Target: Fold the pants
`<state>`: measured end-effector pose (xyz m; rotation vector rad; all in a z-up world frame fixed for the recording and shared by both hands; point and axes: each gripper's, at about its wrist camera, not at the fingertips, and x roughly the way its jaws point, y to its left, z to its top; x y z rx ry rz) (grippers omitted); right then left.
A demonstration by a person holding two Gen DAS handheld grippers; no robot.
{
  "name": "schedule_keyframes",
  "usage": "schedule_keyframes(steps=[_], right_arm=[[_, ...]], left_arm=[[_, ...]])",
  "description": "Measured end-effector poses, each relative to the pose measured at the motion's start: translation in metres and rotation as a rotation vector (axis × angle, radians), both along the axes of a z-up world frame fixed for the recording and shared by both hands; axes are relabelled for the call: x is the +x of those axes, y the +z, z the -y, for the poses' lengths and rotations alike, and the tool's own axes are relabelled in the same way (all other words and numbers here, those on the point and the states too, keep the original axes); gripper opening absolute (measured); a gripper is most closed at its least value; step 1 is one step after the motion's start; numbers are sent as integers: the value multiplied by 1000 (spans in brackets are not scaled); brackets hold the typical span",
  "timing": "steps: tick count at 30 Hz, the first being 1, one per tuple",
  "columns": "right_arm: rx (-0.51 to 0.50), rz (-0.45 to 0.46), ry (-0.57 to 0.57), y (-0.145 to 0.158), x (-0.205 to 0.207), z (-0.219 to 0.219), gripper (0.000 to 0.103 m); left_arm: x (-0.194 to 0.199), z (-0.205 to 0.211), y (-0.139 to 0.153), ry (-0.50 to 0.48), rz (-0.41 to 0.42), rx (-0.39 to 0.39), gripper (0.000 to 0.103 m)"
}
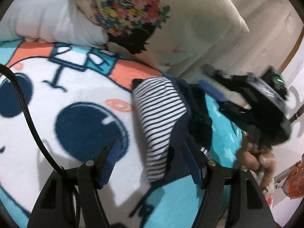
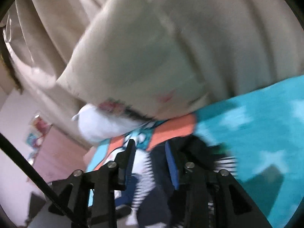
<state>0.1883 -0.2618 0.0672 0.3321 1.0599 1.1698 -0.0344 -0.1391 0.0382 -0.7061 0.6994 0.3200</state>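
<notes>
The pants point(image 1: 159, 117), navy with a white-and-navy striped side turned out, lie bunched in a narrow heap on the cartoon-printed blanket point(image 1: 76, 98) that covers the bed, running from near our left gripper point(image 1: 150, 142) away toward the pillows. In the left wrist view our left gripper's jaws stand wide apart, one blue-padded finger on each side of the near end of the heap, and we cannot tell whether either pad touches the cloth. Our right gripper point(image 1: 228, 93) shows in the same view at the far right end of the pants, held in our hand point(image 1: 254, 157), but it is blurred there. In the right wrist view the right gripper point(image 2: 150, 148) has its jaws apart too, with the striped and navy cloth point(image 2: 150, 172) lying between and below the fingers; the frame is smeared, so we cannot say if the cloth is pinched or only lying there. Behind the pants a white pillow point(image 1: 47, 22) rests on the blanket, touching a cream pillow printed with bright flowers point(image 1: 133, 13). A black cable point(image 1: 24, 112) crosses the left of the left wrist view. The blanket shows teal, orange and white areas with large dark-blue circles.
</notes>
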Motion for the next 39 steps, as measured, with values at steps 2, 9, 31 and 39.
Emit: schedule_keyframes(steps=[2, 9, 31, 39], right_arm=[[-84, -23, -51, -20, 4, -8, 42], [-169, 32, -310, -29, -2, 42, 47], [-123, 274, -301, 25, -121, 102, 64], [-172, 306, -213, 13, -139, 82, 66]], left_arm=[[-13, -3, 4, 24, -5, 11, 67], [-33, 3, 20, 64, 14, 124, 72], [-90, 53, 80, 511, 64, 639, 101], [-86, 45, 73, 510, 26, 592, 103]])
